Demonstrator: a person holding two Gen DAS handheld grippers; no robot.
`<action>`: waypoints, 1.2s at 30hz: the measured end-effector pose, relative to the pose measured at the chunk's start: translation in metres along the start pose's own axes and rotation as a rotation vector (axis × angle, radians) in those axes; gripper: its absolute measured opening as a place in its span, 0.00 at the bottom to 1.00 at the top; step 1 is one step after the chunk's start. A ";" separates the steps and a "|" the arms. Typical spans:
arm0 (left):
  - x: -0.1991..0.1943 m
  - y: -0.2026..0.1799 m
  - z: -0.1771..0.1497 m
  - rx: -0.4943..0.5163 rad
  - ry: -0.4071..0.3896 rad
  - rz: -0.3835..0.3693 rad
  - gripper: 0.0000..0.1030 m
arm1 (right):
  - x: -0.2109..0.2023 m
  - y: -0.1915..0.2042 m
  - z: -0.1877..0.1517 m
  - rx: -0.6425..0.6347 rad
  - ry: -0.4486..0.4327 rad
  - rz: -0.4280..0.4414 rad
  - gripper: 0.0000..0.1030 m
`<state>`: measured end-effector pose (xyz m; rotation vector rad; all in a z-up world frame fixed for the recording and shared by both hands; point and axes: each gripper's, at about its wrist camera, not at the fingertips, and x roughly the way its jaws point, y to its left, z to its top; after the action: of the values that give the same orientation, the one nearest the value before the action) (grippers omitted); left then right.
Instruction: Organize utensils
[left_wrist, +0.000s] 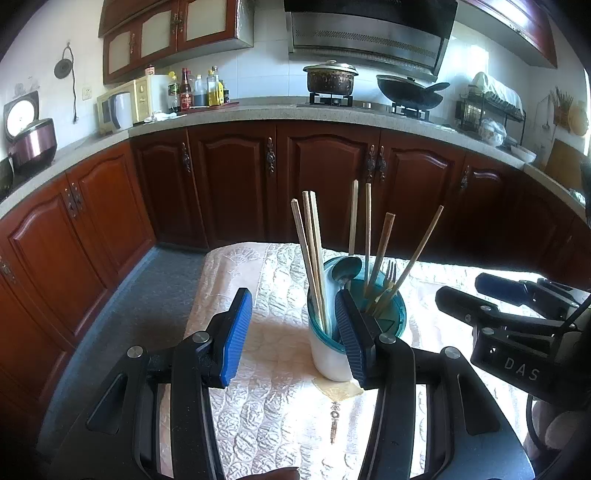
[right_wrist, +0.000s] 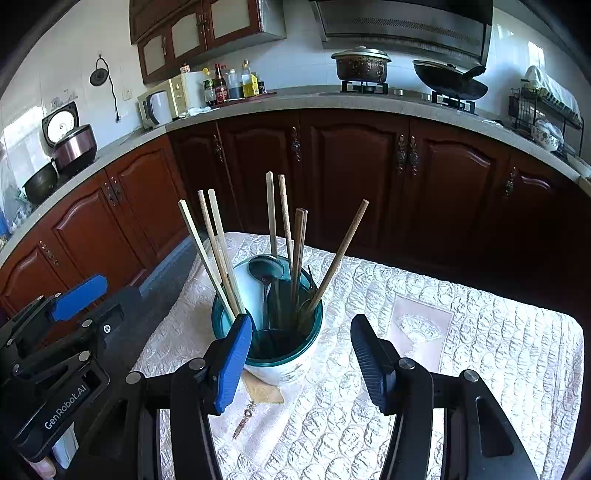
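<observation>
A white utensil holder (left_wrist: 327, 358) with a teal rim stands on the quilted white tablecloth (left_wrist: 273, 406). Several wooden chopsticks (left_wrist: 314, 258), a metal spoon (left_wrist: 346, 268) and a fork (left_wrist: 389, 277) stick up out of it. My left gripper (left_wrist: 293, 336) is open just in front of the holder, and its right finger overlaps the rim. In the right wrist view, the holder (right_wrist: 291, 365) with chopsticks (right_wrist: 221, 258) and spoon (right_wrist: 266, 269) sits just beyond my open right gripper (right_wrist: 301, 362). Nothing is held. Each gripper shows in the other's view: right gripper (left_wrist: 460, 286), left gripper (right_wrist: 118, 291).
A beige paper scrap (right_wrist: 266, 393) and a small metal charm (right_wrist: 243, 417) lie on the cloth at the holder's base. The table's left edge drops to grey floor (left_wrist: 147, 302). Dark wooden cabinets (left_wrist: 325, 181) and a cluttered counter run behind the table.
</observation>
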<state>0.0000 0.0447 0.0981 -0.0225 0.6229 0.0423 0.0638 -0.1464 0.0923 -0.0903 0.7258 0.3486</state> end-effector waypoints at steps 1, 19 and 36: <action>0.000 0.000 0.000 0.002 0.000 0.001 0.45 | 0.001 0.000 0.000 0.001 0.000 0.001 0.52; 0.004 -0.003 0.001 0.015 0.007 0.005 0.45 | 0.005 -0.003 0.000 0.008 0.004 0.007 0.52; 0.006 -0.001 0.002 0.010 0.009 0.010 0.45 | 0.009 0.003 0.001 -0.003 0.013 0.014 0.52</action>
<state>0.0065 0.0435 0.0963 -0.0101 0.6326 0.0486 0.0695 -0.1410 0.0872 -0.0902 0.7388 0.3625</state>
